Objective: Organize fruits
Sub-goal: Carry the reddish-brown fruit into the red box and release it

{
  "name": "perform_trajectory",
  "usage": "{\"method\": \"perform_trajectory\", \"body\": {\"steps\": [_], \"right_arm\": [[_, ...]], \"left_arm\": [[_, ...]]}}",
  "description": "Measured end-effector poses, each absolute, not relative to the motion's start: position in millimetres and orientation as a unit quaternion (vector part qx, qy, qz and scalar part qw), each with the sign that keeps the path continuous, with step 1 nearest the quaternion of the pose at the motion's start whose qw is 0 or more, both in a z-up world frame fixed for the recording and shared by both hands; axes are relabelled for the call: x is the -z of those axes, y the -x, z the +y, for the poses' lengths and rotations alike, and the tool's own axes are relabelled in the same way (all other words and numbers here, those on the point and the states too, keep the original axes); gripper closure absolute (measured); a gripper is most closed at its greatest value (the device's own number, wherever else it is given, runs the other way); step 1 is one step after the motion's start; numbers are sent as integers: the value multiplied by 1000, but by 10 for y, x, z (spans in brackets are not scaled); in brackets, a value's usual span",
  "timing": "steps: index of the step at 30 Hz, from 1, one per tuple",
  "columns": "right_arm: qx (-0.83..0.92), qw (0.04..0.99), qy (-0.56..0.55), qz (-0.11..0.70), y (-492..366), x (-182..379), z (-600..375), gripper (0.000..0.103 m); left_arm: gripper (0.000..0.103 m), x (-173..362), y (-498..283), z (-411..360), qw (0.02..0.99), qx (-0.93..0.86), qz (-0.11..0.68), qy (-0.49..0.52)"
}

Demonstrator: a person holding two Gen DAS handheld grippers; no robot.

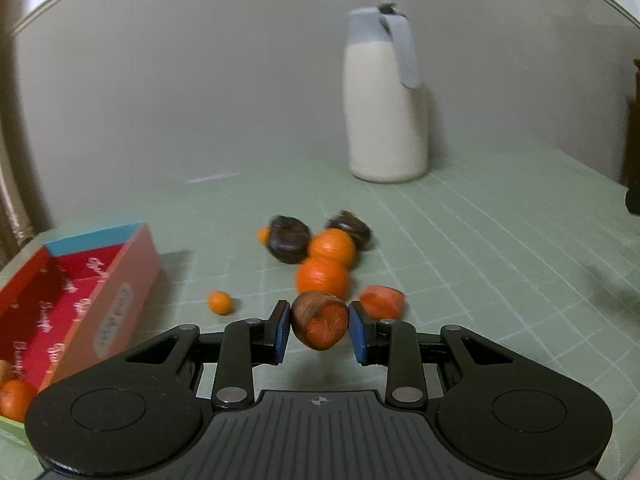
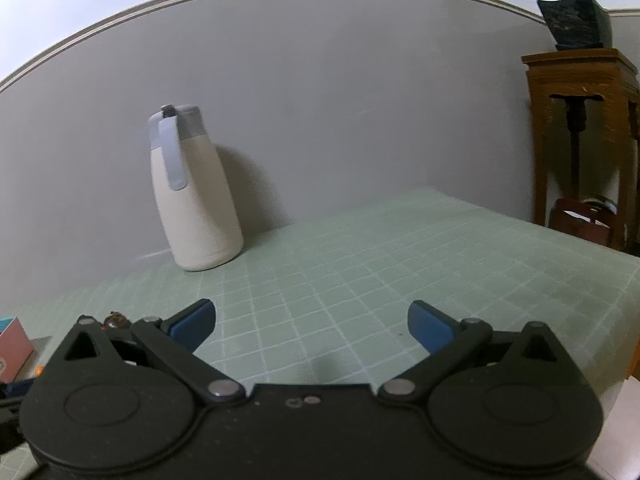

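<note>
A brown-and-orange fruit (image 1: pixel 320 325) is pinched between the pads of the left gripper (image 1: pixel 319 330) and held clear of the green gridded table (image 1: pixel 480 264), presumably for transfer to the red box (image 1: pixel 76 312) at the table's left edge, where one orange (image 1: pixel 16 398) is already seen. The right gripper (image 2: pixel 312 326) is held spread and empty. Farther off, one small orange (image 1: pixel 220 302), one reddish piece (image 1: pixel 382 301), two larger oranges (image 1: pixel 324 278) and two dark fruits (image 1: pixel 289 239) are clustered; one white jug (image 1: pixel 384 100) is set by the wall.
</note>
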State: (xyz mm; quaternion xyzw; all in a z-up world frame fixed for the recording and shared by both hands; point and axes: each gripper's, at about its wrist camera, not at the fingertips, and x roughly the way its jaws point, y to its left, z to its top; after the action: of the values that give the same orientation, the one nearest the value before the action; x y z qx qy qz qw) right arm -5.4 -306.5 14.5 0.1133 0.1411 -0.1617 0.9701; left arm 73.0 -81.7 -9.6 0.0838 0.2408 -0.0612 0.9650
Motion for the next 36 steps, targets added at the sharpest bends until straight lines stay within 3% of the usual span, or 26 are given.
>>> {"method": "perform_trajectory", "body": {"steps": [21, 36], "right_arm": [[65, 981, -66, 170, -377, -73, -2112, 0], [15, 982, -51, 184, -505, -22, -1638, 0]], "left_arm": [[71, -187, -517, 417, 979, -84, 182, -46], [71, 11, -709, 1225, 951, -168, 258, 19]]}}
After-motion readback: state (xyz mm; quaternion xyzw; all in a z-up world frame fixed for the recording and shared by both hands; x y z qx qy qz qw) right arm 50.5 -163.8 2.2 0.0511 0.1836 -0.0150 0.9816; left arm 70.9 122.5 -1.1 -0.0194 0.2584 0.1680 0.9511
